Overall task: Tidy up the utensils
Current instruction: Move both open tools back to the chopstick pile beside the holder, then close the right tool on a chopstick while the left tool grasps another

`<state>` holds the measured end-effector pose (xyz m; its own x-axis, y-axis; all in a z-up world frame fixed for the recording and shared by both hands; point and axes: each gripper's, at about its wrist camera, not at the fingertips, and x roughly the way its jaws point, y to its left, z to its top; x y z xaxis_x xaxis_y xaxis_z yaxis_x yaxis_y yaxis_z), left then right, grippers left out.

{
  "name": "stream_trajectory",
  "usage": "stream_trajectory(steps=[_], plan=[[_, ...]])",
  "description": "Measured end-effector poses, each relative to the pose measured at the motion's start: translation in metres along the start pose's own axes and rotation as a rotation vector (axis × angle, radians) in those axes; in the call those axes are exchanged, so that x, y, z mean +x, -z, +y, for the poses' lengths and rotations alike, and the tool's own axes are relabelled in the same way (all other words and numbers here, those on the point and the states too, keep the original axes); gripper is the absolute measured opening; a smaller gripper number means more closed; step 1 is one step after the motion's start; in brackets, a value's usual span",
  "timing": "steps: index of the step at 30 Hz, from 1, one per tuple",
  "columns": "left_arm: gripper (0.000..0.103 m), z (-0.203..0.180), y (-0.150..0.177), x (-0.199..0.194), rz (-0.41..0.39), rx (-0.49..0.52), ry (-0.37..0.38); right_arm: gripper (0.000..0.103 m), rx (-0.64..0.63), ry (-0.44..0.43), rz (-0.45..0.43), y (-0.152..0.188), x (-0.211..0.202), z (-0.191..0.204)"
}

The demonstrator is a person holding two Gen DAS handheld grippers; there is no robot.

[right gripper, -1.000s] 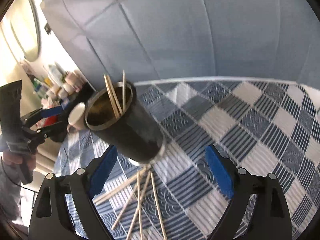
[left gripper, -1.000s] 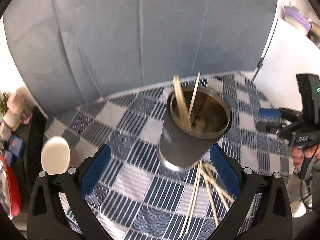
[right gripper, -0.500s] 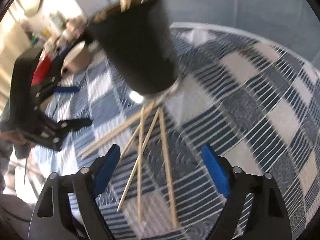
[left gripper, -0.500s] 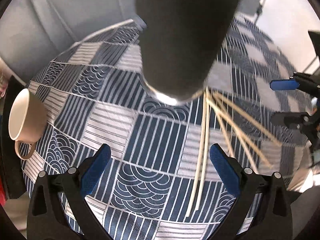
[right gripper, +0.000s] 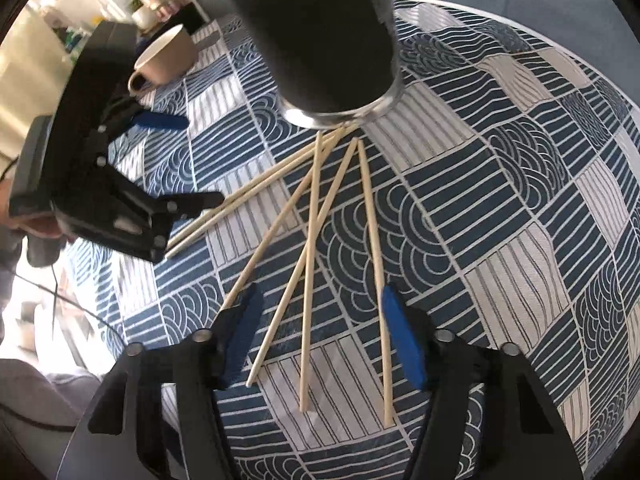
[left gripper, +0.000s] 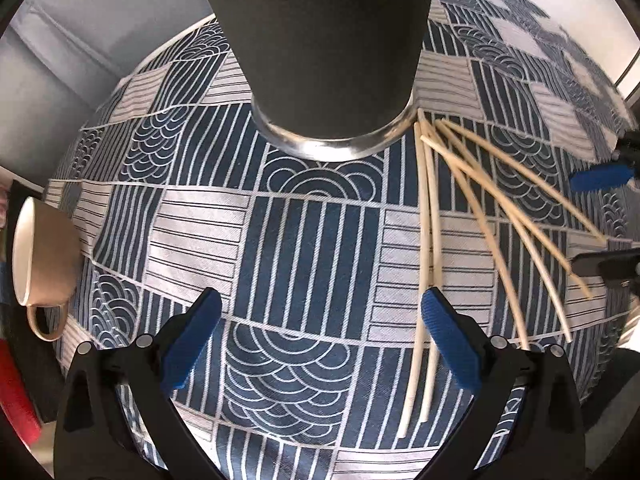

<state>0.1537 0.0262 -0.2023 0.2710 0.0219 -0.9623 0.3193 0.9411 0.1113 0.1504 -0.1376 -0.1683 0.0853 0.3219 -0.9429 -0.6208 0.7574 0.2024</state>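
**Reaching for loose chopsticks**

Six chopsticks [right gripper: 312,248] fanned on cloth [right gripper: 500,200] below dark holder [right gripper: 328,40]. Right gripper [right gripper: 320,332] closing astride two, pinching none yet. Left gripper [left gripper: 320,336] wide, empty. Risk: grabbing several, or scattering neighbours.

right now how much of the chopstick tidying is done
Little looks done here: six chopsticks lie fanned on the tablecloth below the dark cup, whose top is out of frame. In hand: nothing gripped; the right gripper is closing around three of them. The left gripper is open over cloth. All six remain.
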Motion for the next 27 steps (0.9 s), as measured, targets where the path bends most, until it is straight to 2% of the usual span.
stream_trajectory(steps=[6,10,13,16,18,20,22,23,24,26,27], plan=[[0.097,-0.004,-0.003,0.002,0.019,0.016,0.026,0.05,-0.021,0.011,0.026,-0.002,0.009,0.007],[0.098,-0.007,-0.002,0.007,0.036,0.042,0.018,0.049,-0.037,0.019,0.043,-0.002,0.014,0.011],[0.098,0.0,-0.002,0.009,0.056,0.008,0.037,0.048,-0.044,0.018,0.048,-0.005,0.018,0.017],[0.098,0.008,-0.001,0.012,0.054,0.001,0.039,0.038,-0.053,0.026,0.068,-0.007,0.023,0.02],[0.098,0.01,0.0,0.012,0.052,-0.002,0.05,0.026,-0.046,0.019,0.093,-0.008,0.028,0.02],[0.095,0.02,0.003,0.014,0.056,-0.049,0.1,0.023,-0.037,0.026,0.091,-0.009,0.029,0.019],[0.087,0.025,0.005,0.011,0.048,-0.045,0.095,0.017,-0.022,0.026,0.09,-0.01,0.03,0.015],[0.083,0.025,0.005,0.009,0.045,-0.041,0.096,0.01,-0.024,0.029,0.09,-0.01,0.03,0.014],[0.075,0.027,0.006,0.007,0.041,-0.039,0.097,0.006,-0.027,0.033,0.09,-0.009,0.029,0.011],[0.061,0.031,0.009,0.002,0.036,-0.036,0.101,0.006,-0.016,0.023,0.088,-0.01,0.029,0.008],[0.05,0.033,0.01,0.001,0.036,-0.032,0.104,0.006,-0.009,0.018,0.087,-0.01,0.029,0.007]])
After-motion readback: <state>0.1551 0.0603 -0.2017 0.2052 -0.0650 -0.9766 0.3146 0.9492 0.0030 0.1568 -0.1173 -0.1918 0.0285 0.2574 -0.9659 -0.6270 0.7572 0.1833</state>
